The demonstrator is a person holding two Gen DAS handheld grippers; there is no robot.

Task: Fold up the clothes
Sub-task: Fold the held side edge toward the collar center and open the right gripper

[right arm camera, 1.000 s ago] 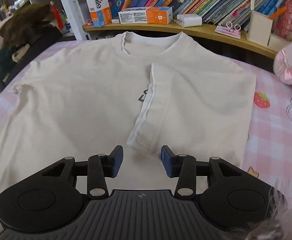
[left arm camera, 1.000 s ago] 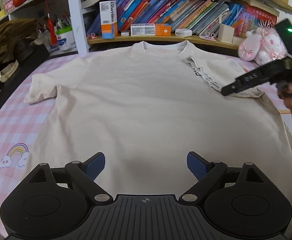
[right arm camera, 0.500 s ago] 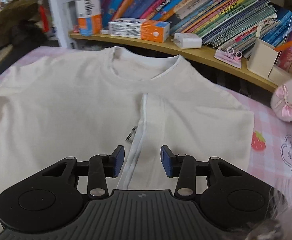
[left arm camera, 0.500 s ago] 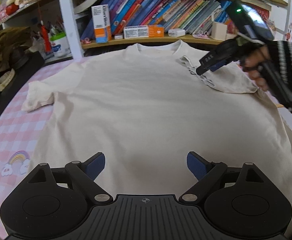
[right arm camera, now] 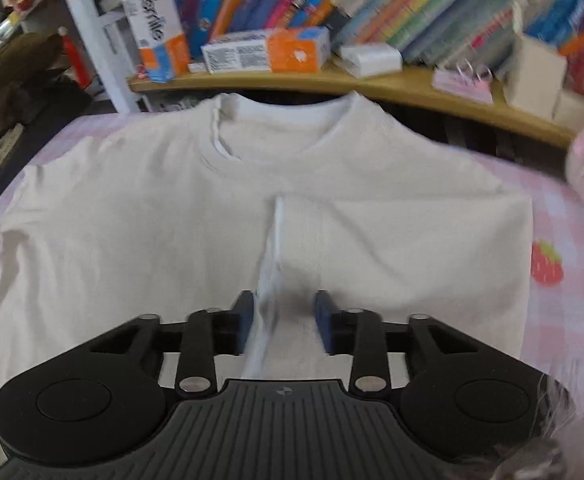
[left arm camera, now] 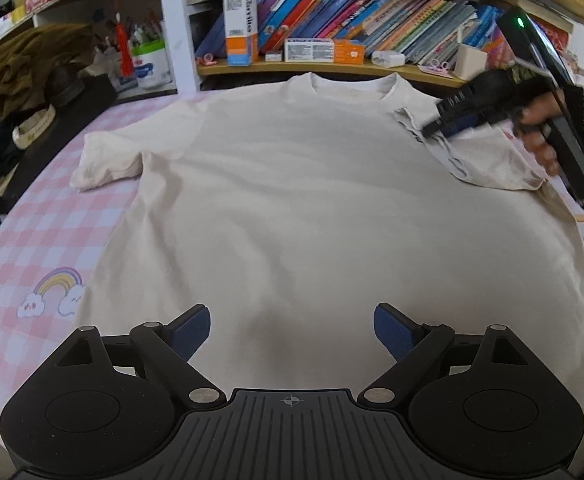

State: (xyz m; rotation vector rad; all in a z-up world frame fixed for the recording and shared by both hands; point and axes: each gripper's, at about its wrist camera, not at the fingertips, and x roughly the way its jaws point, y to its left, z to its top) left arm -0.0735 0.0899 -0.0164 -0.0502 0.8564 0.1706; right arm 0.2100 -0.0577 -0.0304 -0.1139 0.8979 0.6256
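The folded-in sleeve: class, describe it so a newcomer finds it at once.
Start at the cream T-shirt spread over the pink checked cloth. Follow its collar towards the right hand-held gripper. There the sleeve lies doubled over the chest, pale hem showing; the other sleeve sticks outward.

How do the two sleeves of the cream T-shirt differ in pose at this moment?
The left sleeve lies spread outward on the pink checked cloth, untouched. The right sleeve is folded inward onto the T-shirt, its hem between the right gripper pads. Both are short and cream.
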